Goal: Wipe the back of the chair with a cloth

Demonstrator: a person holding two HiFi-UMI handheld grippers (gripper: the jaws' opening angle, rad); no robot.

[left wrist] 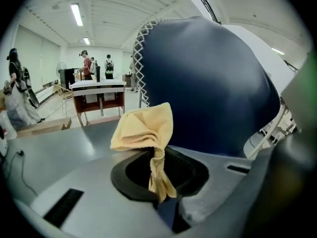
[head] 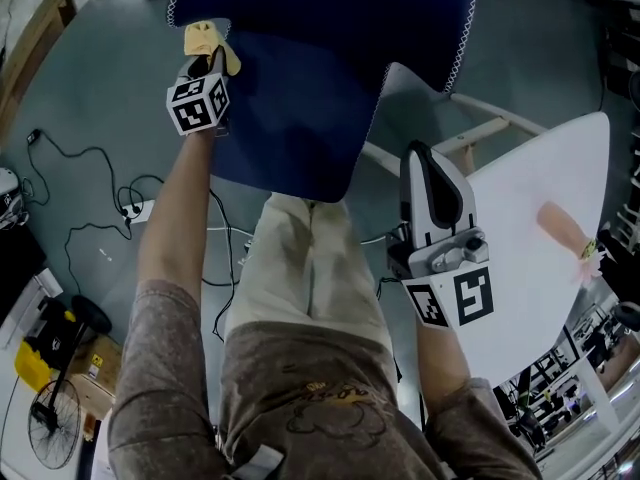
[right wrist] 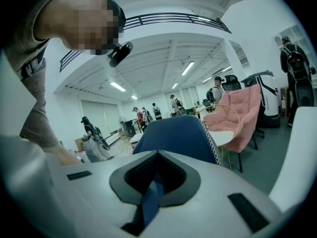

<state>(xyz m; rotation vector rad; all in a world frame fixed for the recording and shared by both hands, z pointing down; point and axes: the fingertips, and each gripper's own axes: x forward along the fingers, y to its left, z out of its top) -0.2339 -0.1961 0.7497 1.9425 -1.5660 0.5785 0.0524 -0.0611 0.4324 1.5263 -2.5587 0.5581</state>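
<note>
A navy chair (head: 300, 118) with white stitching along its edge stands in front of me, its back (head: 320, 8) at the top of the head view. My left gripper (head: 208, 63) is shut on a yellow cloth (head: 208, 40) at the chair's left edge, where the back meets the seat. In the left gripper view the bunched cloth (left wrist: 143, 128) sticks up from the left gripper (left wrist: 161, 192), right beside the chair's navy shell (left wrist: 208, 83). My right gripper (head: 425, 153) is shut and empty, held near my waist to the right of the chair. The right gripper (right wrist: 148, 202) faces the chair (right wrist: 176, 135) from a distance.
A white table (head: 540, 258) with a pink object (head: 565, 230) stands at the right, close to the right gripper. Cables and a power strip (head: 135, 211) lie on the grey floor at the left, near a yellow tool (head: 35, 353). A pink chair (right wrist: 237, 113) and several people are farther off.
</note>
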